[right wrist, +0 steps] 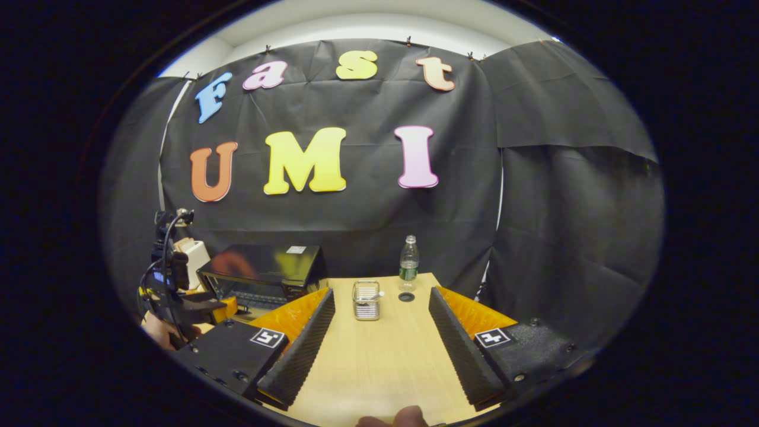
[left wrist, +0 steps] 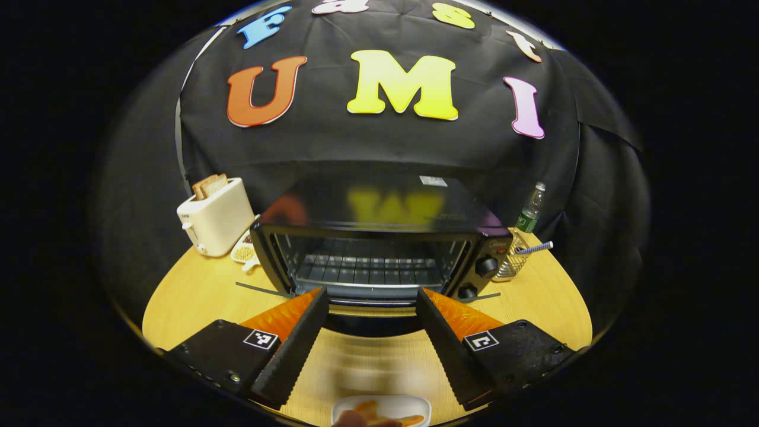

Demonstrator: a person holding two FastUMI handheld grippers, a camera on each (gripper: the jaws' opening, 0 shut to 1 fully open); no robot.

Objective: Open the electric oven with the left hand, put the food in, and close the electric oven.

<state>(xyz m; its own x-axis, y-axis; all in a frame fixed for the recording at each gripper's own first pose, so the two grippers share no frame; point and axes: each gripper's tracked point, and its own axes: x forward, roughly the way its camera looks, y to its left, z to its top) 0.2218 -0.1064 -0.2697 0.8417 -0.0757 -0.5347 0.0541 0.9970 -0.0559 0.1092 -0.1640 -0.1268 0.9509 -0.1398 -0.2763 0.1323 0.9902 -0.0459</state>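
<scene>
The black electric oven [left wrist: 379,237] stands mid-table with its door [left wrist: 367,317] folded down, so the wire rack [left wrist: 367,270] inside is bare to view. My left gripper [left wrist: 372,292] is open just in front of the lowered door, its fingertips on either side of it and not pressing on it. A white plate [left wrist: 415,403] with orange food [left wrist: 367,408] lies on the table below that gripper. My right gripper [right wrist: 382,292] is open and holds nothing, off to the right of the oven [right wrist: 261,270]. In the right gripper view the left gripper [right wrist: 178,296] sits by the oven, held by a hand [right wrist: 155,329].
A white toaster [left wrist: 216,216] with bread stands left of the oven, a small dish [left wrist: 243,252] beside it. Right of the oven are a wire basket [left wrist: 510,264] and a water bottle [left wrist: 529,210]. The wooden table [right wrist: 379,356] stretches ahead of the right gripper.
</scene>
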